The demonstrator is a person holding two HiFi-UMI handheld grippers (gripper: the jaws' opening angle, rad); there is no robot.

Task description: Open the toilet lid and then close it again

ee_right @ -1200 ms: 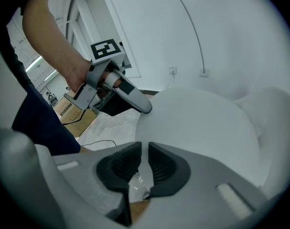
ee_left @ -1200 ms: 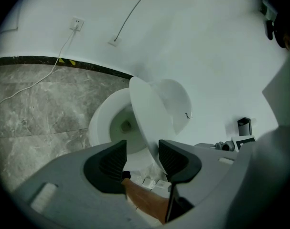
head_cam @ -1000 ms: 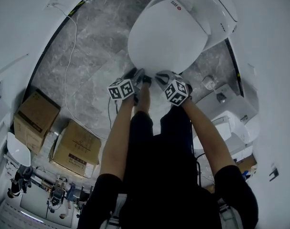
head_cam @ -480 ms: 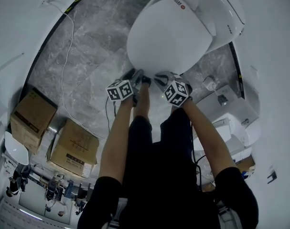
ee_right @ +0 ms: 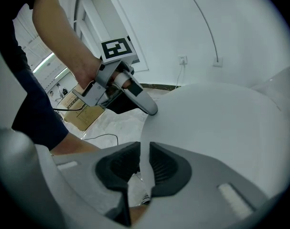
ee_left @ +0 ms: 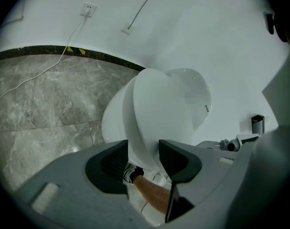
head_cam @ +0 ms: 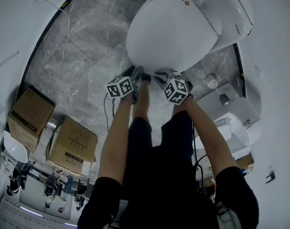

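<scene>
The person stood right in front of the toilet, both arms reaching down. The toilet lid [head_cam: 172, 30] was up off the bowl [ee_left: 114, 123], tilted steeply, with its hinge end toward the white wall and its front rim toward the person's legs.

The left gripper [ee_left: 143, 151] had that front rim between its fingers, whose dark pads pressed on the lid from either side. The right gripper [ee_right: 145, 152] sat just beside it on the same rim. Its fingers had just been opening a little, yet the thin white edge of the lid filled the narrow gap between the pads, and I could see no space on either side of it. From above, the two marker cubes were side by side, near each other but apart, just below the lid's front edge.

Beneath the left fingers I could make out a shoe [ee_left: 131, 175] and a bare lower leg on the grey marble floor [head_cam: 87, 42]. A thin white cable [head_cam: 59, 66] trailed across that floor from a wall socket [ee_left: 89, 7]. Two cardboard boxes [head_cam: 74, 147] stood on the floor behind the person, well apart from the toilet.
</scene>
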